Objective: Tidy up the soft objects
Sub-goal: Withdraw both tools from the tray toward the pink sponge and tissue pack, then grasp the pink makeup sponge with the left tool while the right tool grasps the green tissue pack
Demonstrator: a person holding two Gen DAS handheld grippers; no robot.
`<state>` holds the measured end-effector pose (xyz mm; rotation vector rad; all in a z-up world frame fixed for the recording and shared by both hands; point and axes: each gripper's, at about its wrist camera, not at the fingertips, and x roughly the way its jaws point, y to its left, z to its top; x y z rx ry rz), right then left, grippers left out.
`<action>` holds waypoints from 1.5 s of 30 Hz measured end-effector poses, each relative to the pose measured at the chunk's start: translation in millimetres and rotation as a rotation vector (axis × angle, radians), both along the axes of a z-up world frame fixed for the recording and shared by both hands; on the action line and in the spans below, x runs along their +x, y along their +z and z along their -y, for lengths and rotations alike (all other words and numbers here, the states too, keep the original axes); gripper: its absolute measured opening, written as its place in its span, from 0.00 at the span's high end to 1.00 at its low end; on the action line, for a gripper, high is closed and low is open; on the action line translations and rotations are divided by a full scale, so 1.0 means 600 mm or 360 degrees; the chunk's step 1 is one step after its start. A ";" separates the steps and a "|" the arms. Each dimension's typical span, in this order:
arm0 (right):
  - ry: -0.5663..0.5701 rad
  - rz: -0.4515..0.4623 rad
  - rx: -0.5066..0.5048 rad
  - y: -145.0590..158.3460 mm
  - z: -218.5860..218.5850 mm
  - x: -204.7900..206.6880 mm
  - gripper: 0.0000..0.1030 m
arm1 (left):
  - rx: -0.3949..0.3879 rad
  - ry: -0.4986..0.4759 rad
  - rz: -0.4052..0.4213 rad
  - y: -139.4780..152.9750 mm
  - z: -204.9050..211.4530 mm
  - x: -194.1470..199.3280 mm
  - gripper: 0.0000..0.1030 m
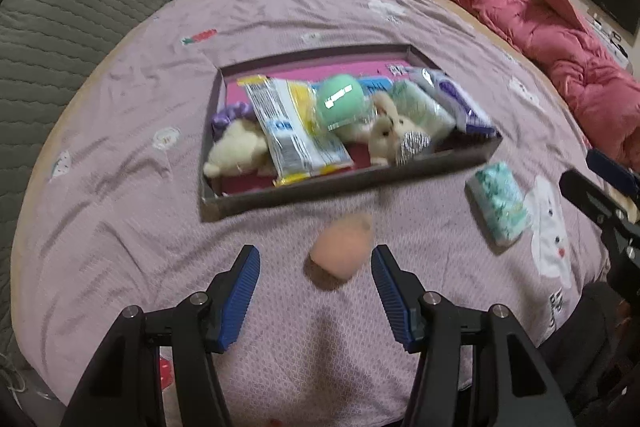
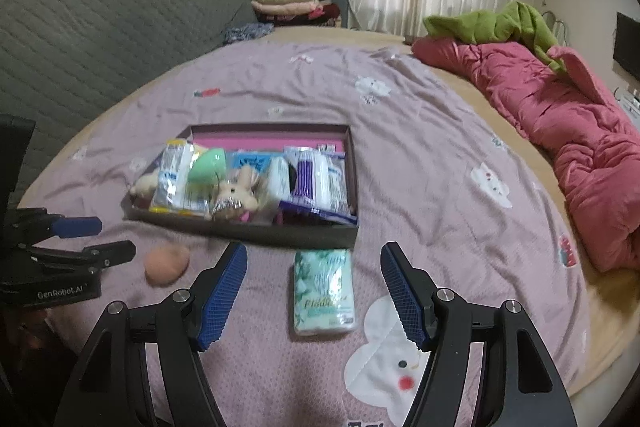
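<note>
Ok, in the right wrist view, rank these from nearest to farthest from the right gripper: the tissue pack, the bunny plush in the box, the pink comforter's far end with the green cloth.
1. Tissue pack: on the bedspread, just ahead between the open fingers of the right gripper.
2. Bunny plush: inside the box, ahead and slightly left.
3. Green cloth: on the pink comforter, far right by the curtains.

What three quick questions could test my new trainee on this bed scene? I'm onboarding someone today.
1. True or false: the peach egg-shaped sponge lies inside the dark shallow box.
2. Which item lies ahead of the open right hand-held gripper? A) green-patterned tissue pack B) white plush bunny
3. Fill in: the left hand-held gripper is ____.

Key: 1 false, it lies on the lilac bedspread; 2 A; 3 open.
</note>
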<state>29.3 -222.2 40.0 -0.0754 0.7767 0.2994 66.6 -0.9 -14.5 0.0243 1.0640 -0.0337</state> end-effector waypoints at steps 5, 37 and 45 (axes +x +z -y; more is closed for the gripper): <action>0.0003 -0.0059 -0.0013 -0.024 -0.001 0.007 0.31 | -0.0013 -0.0014 -0.0033 -0.022 -0.004 0.004 0.44; -0.0032 -0.0303 -0.0086 -0.158 0.004 0.090 0.51 | -0.0268 -0.0072 -0.0182 -0.103 0.002 0.079 0.56; 0.0037 -0.0211 -0.0003 -0.105 -0.004 0.068 0.52 | -0.0391 -0.0057 -0.0134 -0.077 -0.011 0.070 0.60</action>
